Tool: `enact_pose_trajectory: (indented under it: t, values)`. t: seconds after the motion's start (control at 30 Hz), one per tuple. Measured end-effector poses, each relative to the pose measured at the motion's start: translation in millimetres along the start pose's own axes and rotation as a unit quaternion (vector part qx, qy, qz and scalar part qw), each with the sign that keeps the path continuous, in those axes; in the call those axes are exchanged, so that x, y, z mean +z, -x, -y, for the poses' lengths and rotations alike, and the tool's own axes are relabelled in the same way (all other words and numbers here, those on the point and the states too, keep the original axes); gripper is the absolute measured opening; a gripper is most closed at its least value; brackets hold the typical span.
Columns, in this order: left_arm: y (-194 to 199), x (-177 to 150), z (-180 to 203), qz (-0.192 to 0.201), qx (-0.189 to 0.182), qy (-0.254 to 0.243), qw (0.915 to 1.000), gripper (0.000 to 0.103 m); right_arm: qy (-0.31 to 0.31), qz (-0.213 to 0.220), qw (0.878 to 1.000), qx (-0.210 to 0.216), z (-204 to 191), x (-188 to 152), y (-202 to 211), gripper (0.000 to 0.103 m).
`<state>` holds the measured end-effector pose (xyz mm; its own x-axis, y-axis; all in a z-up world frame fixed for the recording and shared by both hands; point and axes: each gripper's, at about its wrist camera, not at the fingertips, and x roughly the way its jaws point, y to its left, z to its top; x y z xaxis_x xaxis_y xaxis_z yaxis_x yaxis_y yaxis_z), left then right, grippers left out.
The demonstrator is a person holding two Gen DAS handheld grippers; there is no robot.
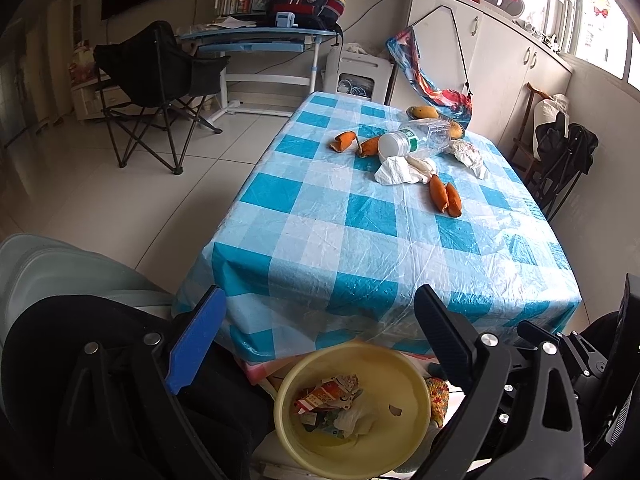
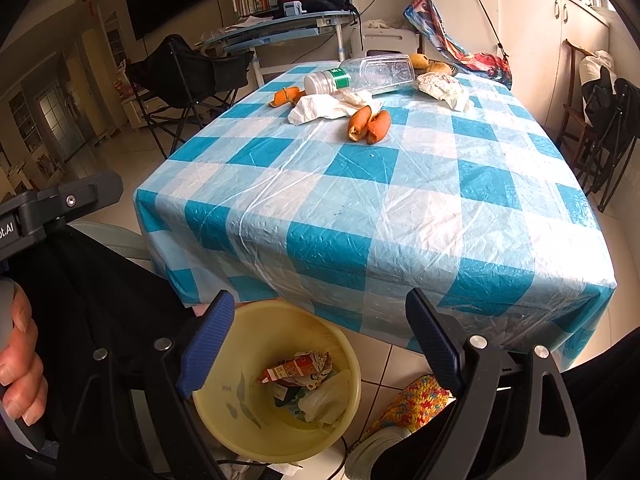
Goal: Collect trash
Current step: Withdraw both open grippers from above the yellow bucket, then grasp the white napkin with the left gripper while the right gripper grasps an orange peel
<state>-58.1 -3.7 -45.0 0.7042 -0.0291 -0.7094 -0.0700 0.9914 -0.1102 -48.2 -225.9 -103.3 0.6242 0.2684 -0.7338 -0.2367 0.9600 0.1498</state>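
Clearly both grippers hang over the bin, which sits on the floor at the near edge of the worktop and already holds a crushed carton and a plastic wrapper. The right gripper has its fingers spread wide with nothing between them; the left gripper is likewise open and empty. What is left to collect lies well apart at the far end: a clear bottle on its side, crumpled tissues touching it, another wad to its right, and orange peels, a pair nearest, one beyond the bottle. My judgement is that the next step is a reach for one of these. The near pair of peels looks easiest: approach from above, fingers straddling one piece across its narrow side, close gently since peel is soft and curled. The thin plastic cloth could snag and drag, so lift straight up before travelling back to the bin.
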Motion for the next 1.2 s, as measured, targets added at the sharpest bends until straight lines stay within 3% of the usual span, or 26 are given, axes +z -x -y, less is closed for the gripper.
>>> enact_pose_trajectory:
  t: [0.37,0.6,0.73,0.8,1.07,1.2]
  values:
    - [4.8,22.7,-10.8,0.018,-0.009,0.018,0.9996,0.092,-0.027,0.022,0.999,0.008,14.1,14.1,7.2,0.084]
    - [-28.0,59.2,-4.8,0.001,-0.009,0.004,1.0000,0.092,-0.045,0.021,0.999,0.016,32.1,45.4,-9.4,0.084]
    - [-53.8,82.1,11.7,-0.012,-0.026,-0.014,0.9995,0.092,-0.042,0.027,0.999,0.018,36.6,72.8,-27.9,0.084]
    - [-67.5,89.3,21.6,-0.020,-0.029,-0.028,0.9990,0.092,-0.043,0.029,0.998,0.021,39.1,87.8,-39.8,0.079]
    - [-117.4,113.1,44.5,-0.045,-0.041,-0.030,0.9977,0.092,-0.086,0.015,0.996,0.013,69.0,123.2,-81.6,0.044]
    - [-140.4,119.7,62.8,-0.050,-0.043,-0.045,0.9969,0.092,-0.085,0.003,0.996,0.016,74.4,126.2,-95.7,0.042]
